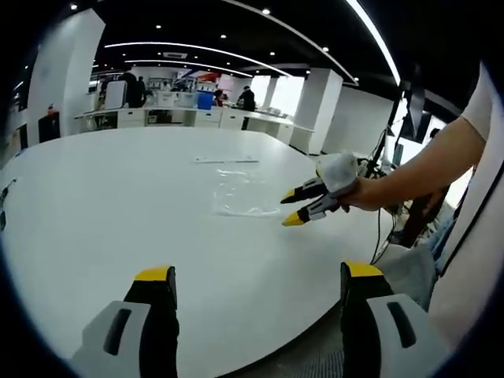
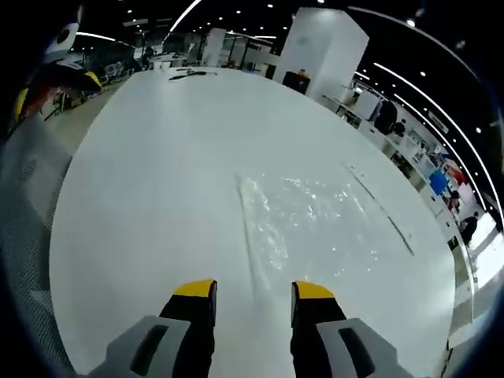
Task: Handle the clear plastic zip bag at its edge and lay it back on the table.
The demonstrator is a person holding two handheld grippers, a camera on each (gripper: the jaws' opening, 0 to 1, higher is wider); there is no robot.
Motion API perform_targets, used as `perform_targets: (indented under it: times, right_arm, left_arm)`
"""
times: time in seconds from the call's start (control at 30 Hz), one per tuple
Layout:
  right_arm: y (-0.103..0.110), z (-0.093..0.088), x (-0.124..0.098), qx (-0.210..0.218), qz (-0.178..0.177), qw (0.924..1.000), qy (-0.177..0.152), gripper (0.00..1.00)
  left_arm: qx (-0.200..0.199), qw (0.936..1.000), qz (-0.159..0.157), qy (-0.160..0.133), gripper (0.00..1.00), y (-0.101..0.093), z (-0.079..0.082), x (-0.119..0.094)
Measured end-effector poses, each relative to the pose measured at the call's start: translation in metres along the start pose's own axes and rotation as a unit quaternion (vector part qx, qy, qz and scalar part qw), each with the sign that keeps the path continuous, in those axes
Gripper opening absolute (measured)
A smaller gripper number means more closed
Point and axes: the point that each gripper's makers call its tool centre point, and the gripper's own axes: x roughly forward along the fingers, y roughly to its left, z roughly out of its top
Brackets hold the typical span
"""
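Zip bag (image 2: 307,216) flat; right tongs (image 2: 253,293) parted, empty.

The clear crinkled plastic zip bag (image 1: 240,191) is so transparent that its edges on the white tabletop (image 1: 118,205) are hard to trace. Small dark items (image 2: 187,74) at the tabletop's far end are too small to identify. Distant people (image 1: 246,98) are blurred.
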Motion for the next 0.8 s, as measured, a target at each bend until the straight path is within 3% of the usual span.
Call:
perform_targets:
  times: [0.8]
  right_arm:
    - [-0.006,-0.005,0.011,-0.029,0.017,0.9991,0.026,0.17]
  left_arm:
    - [-0.002,1.0,0.005,0.005,0.84,0.007,-0.002,0.002]
